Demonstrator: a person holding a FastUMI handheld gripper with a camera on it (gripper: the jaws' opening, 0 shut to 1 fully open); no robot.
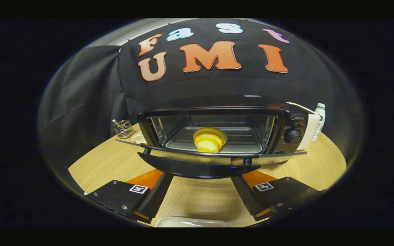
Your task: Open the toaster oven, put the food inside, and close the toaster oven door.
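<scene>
Two gripper (202, 179) fingers spread wide and empty, each topped by a square marker tag, door (197, 164) of the toaster oven (287, 112) dropped open just ahead at 12 o'clock, yellow pastry (210, 139) on its tray inside, Midea logo above a knob (292, 136) at 1 o'clock, bottle (319, 121) beyond, wire basket (123, 128) at 10 o'clock.

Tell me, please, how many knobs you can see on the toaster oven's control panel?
1. A black knob sits on the toaster oven panel, right of the open door; others may be blurred. Croissant lies inside. The gripper is open, fingers below the door.
</scene>
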